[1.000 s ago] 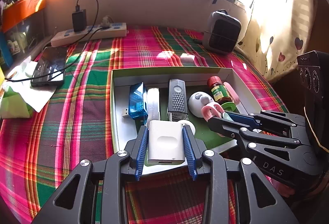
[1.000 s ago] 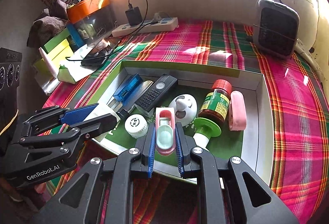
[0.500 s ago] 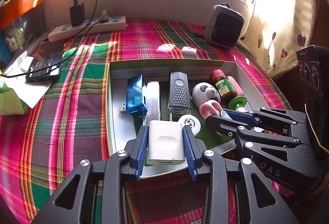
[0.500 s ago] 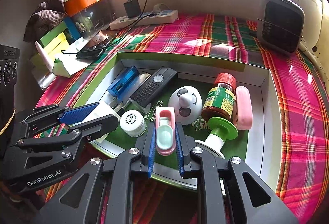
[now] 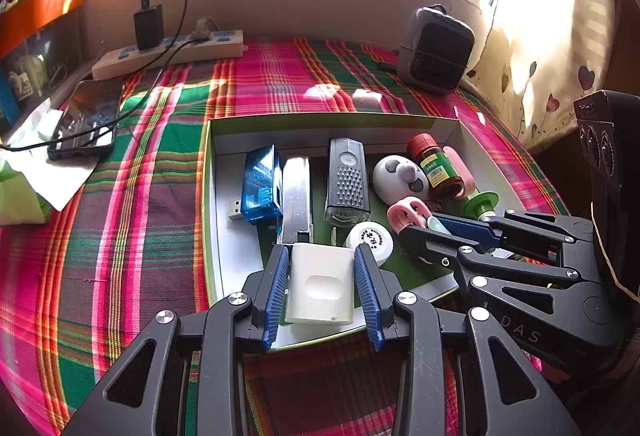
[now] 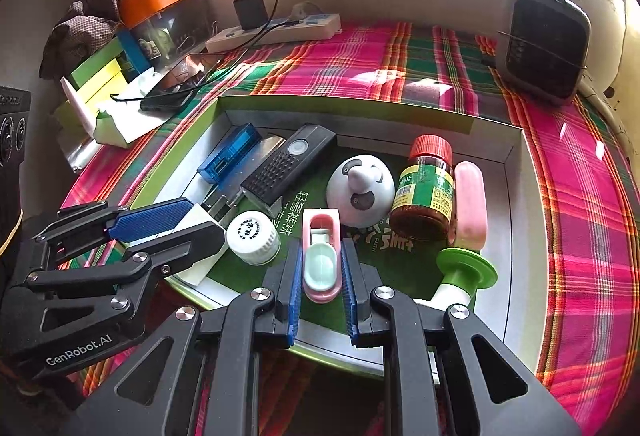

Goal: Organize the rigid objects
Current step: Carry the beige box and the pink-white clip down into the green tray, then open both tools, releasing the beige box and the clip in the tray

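Observation:
A shallow green-and-white box (image 5: 208,171) (image 6: 516,171) lies on the plaid cloth and holds several small items. My left gripper (image 5: 322,256) is shut on a white charger block (image 5: 322,286), held over the box's near edge; the gripper also shows in the right wrist view (image 6: 188,220). My right gripper (image 6: 321,248) is shut on a pink and mint clip (image 6: 321,256), held over the box's green floor; the gripper also shows in the left wrist view (image 5: 416,224). In the box lie a blue USB tester (image 5: 262,183), a black remote (image 5: 347,179), a white cap (image 6: 253,238) and a brown jar (image 6: 428,187).
A power strip (image 5: 168,51) with a black charger, a phone (image 5: 86,119) and tissue lie at the back left. A small grey heater (image 6: 544,43) stands at the back right. A white round toy (image 6: 360,189), a pink case (image 6: 470,199) and a green-capped bottle (image 6: 464,272) are also in the box.
Both grippers, still holding their items, have moved forward and lower over the box. The items in the box have not moved.

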Available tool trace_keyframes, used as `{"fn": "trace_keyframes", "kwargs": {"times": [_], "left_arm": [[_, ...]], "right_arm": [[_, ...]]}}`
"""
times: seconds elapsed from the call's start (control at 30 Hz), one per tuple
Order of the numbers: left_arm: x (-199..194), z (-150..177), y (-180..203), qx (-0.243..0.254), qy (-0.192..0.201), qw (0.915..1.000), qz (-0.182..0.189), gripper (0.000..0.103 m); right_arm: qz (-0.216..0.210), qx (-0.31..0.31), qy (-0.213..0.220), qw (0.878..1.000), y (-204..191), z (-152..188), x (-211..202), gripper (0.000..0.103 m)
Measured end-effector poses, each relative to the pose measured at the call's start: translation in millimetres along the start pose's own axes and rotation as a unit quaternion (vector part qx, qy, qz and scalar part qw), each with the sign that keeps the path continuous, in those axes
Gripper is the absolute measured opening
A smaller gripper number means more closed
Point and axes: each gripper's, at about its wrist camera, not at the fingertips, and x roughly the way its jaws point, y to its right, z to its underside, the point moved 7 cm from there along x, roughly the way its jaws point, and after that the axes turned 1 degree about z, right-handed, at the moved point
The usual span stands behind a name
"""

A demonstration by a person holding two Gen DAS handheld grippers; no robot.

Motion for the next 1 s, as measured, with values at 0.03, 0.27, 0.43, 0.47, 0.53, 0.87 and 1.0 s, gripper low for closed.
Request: {"fn": "trace_keyframes", "kwargs": {"times": [0.03,0.27,0.43,0.47,0.53,0.87,1.0], "left_arm": [[0.3,0.0,0.0,0.0,0.0,1.0,0.0,0.033],[-0.4,0.1,0.2,0.0,-0.001,1.0,0.0,0.033],[-2.9,0.1,-0.1,-0.002,0.002,1.0,-0.004,0.033],[-4.8,-0.1,0.2,-0.002,0.005,1.0,-0.003,0.033],[-10.2,0.0,1.2,0.0,0.009,0.9999,-0.004,0.033],[-37.6,8.0,11.0,0.007,0.028,0.9993,-0.026,0.033],[-47.0,16.4,15.9,0.005,0.03,0.9991,-0.031,0.034]], "right_arm": [[0.0,0.0,0.0,1.0,0.0,0.0,-0.1,0.019],[0.001,0.001,0.0,1.0,0.4,-0.2,0.4,0.019],[0.002,0.002,0.003,1.0,0.3,0.0,-2.6,0.02],[0.002,0.001,0.005,1.0,0.2,0.0,-3.9,0.021],[0.005,0.002,0.009,1.0,-0.1,0.4,-7.0,0.022],[0.013,0.012,0.029,0.999,-2.9,8.9,-31.0,0.035],[0.022,0.02,0.037,0.999,-2.7,15.7,-43.2,0.036]]}}
